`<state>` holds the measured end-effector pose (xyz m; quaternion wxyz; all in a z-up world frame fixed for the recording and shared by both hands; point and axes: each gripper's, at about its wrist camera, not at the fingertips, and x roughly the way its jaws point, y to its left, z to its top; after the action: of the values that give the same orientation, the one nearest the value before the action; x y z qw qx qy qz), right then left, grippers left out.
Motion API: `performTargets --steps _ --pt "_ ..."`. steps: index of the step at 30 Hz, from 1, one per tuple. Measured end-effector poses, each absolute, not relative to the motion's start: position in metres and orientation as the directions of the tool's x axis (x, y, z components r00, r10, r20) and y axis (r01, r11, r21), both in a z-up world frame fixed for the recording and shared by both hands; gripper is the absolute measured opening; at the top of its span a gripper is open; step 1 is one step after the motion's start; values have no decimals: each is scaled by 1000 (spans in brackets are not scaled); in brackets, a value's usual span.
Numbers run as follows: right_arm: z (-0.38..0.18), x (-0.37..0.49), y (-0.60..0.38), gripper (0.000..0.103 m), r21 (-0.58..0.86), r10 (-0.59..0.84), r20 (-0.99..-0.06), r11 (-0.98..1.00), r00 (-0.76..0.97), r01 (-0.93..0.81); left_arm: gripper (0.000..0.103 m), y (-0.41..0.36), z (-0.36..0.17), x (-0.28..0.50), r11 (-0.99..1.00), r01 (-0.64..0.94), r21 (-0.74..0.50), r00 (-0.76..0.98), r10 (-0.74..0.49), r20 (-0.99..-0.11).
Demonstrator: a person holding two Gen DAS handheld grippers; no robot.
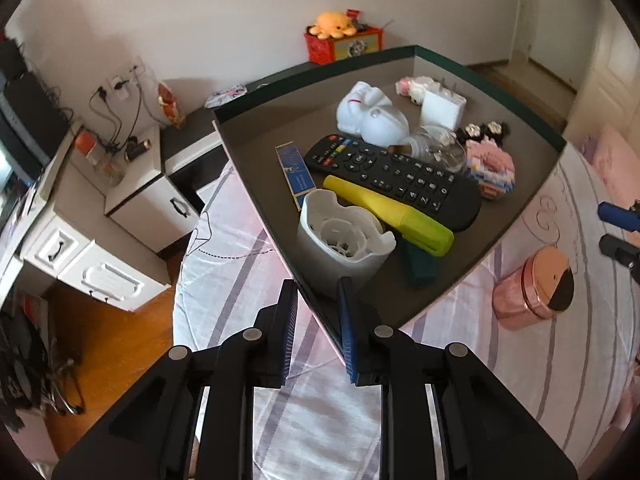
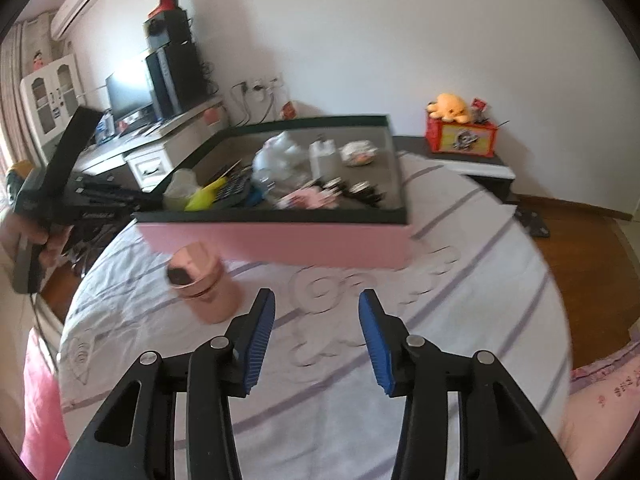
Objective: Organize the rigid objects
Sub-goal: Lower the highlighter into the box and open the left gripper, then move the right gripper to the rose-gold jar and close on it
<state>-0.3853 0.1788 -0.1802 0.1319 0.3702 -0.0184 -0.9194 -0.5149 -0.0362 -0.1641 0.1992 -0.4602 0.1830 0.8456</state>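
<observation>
The left gripper (image 1: 318, 320) has its ribbed blue fingers (image 1: 346, 320) nearly closed over the near corner of the box (image 1: 500, 248), one finger outside the pink wall and one inside; they appear to pinch the thin wall, probably to steady the box while things go in. The box is the landmark here: a shallow tray with pink outer sides, a dark green rim and a matte grey floor, resting on the striped bed (image 1: 320, 420). Just inside that gripped corner stands a white moulded plastic cup (image 1: 344, 240), with a yellow-green marker (image 1: 390, 212) leaning beside it and a long black remote (image 1: 394, 178) lying across the middle. Toward the far wall of the box sit a glossy white figurine (image 1: 370, 114), a square white charger (image 1: 442, 108) and a pink brick-built toy (image 1: 490, 166), so most of the rigid things are already gathered. The right gripper (image 2: 316, 336) hovers over the bed in front of the box's long pink side, its fingers (image 2: 262, 336) partly open and holding nothing. Outside the box, near its front side, a pink jar (image 2: 204, 284) with a shiny rose-gold lid lies tipped on the sheet; it looks like the piece not yet put away, and its smooth round body may roll if nudged.
</observation>
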Motion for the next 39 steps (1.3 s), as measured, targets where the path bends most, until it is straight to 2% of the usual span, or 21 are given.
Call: performTargets --steps 7,9,10,28,39 --pt "-194 -386 155 47 134 -269 -709 -959 -651 251 22 -38 -164 -517 -826 -552 119 -479 196 -856" --pt "-197 -384 146 61 137 -279 -713 -955 -644 262 22 -39 -164 -517 -822 -558 117 -477 202 -856" --pt "-197 -382 142 62 135 -280 -713 -954 -643 266 22 -40 -164 -517 -819 -563 115 -475 207 -855" --pt "-211 -403 115 62 154 -268 -748 -960 -607 234 25 -41 -164 -519 -784 -609 118 -455 223 -862" --pt "-213 -418 113 62 194 -280 -738 -960 -614 204 25 -40 -165 -518 -783 -609 129 -461 217 -860"
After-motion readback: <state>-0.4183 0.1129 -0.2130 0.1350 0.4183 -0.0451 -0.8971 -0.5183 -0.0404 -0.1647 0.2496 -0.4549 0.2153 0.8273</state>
